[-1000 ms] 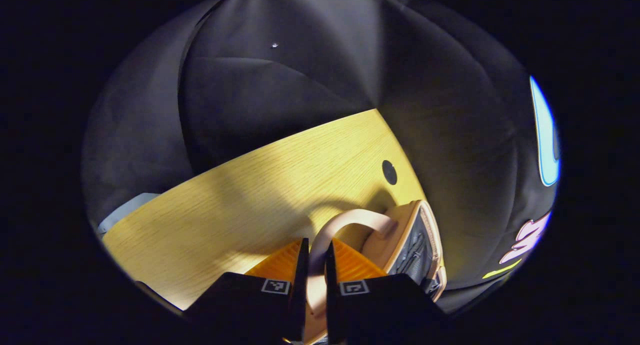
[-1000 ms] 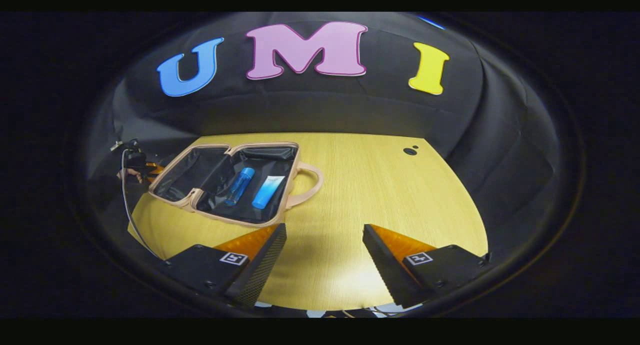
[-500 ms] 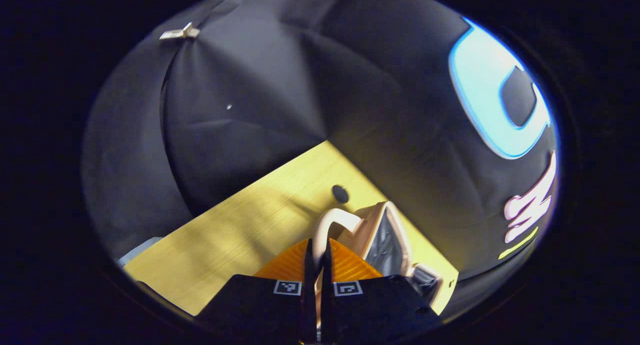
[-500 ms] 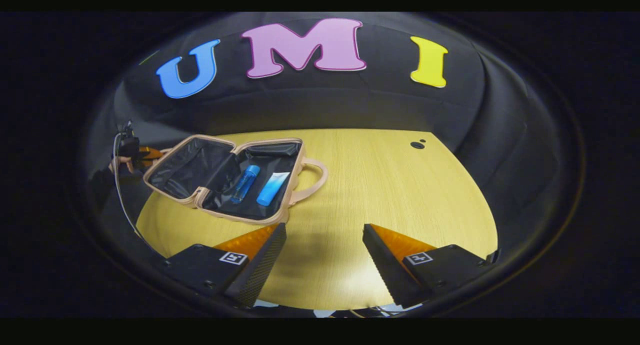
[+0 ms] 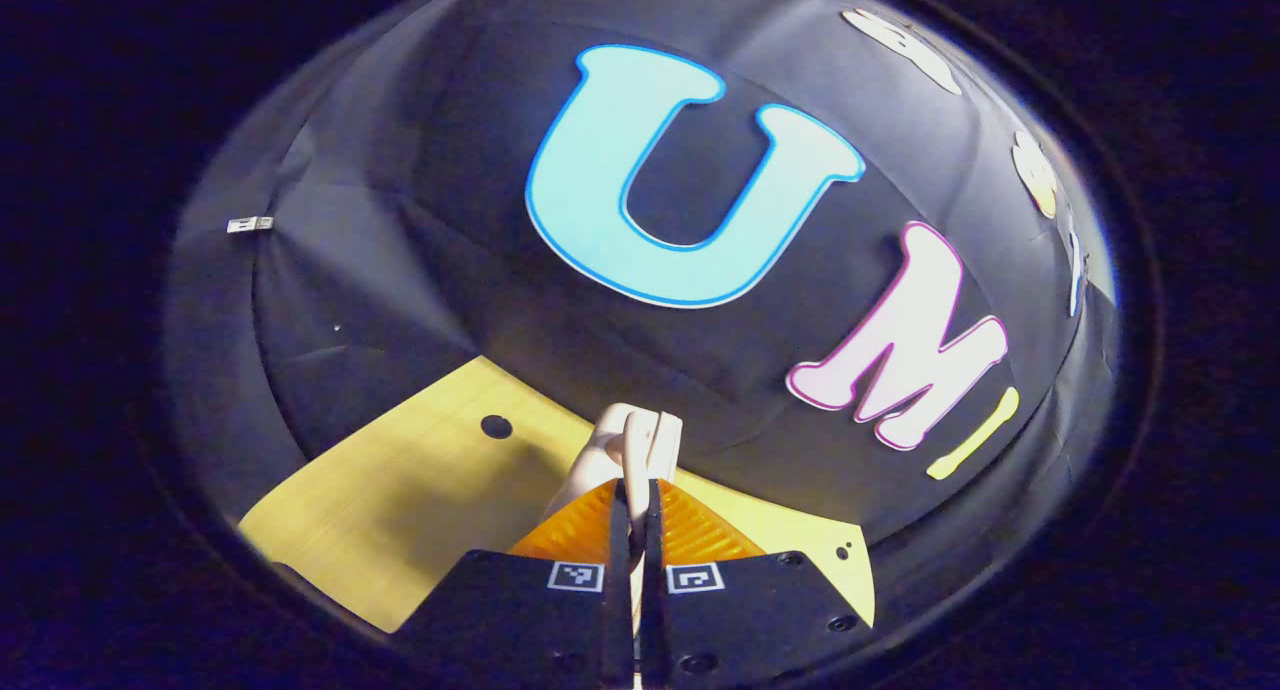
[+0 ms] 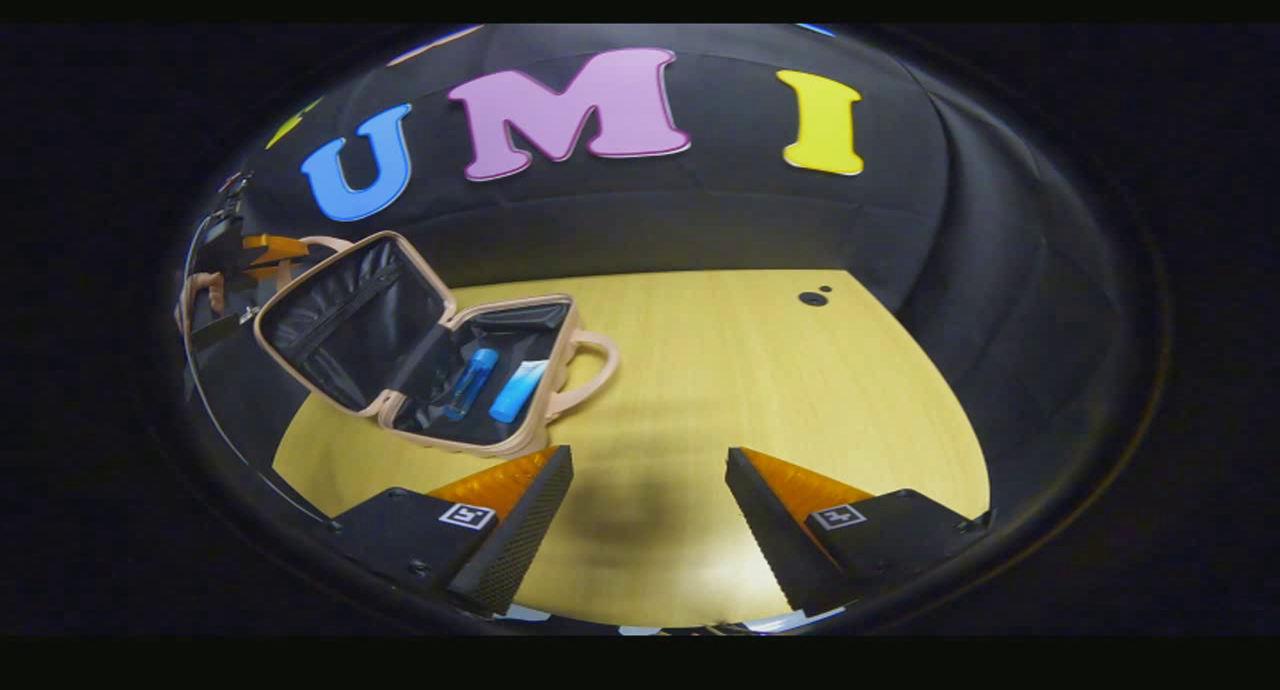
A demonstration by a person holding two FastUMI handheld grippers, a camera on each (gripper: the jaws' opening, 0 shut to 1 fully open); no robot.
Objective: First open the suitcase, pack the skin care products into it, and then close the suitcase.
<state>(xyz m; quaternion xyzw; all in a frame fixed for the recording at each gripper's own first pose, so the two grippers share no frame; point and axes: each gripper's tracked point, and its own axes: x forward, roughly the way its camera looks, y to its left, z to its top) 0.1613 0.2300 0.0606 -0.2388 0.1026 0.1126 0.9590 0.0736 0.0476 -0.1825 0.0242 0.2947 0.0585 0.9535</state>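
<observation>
One suitcase (image 6: 420, 370) sits on the left part of the wooden table (image 6: 760, 400), a small beige case with a dark lining, and it has two handles. Its lid (image 6: 345, 320) is raised at a slant, roughly halfway up, while the bottom half lies flat on the table. Inside the bottom half lie two skin care products side by side: one blue bottle (image 6: 472, 382) and, just to its right, one blue tube (image 6: 517, 391). The handle on the bottom half (image 6: 590, 370) sticks out toward the middle of the table. The left gripper (image 5: 634, 490) is clamped on the lid's handle (image 5: 632, 448), with both fingers pressed close together on the strap; in the right gripper view this gripper can be seen at the far left, behind the raised lid. The right gripper (image 6: 648, 490) hangs above the bare table nearer the viewer, well apart from the suitcase, its two fingers spread wide with nothing between them. Two small dark holes (image 6: 812, 297) mark the table's far right corner.
</observation>
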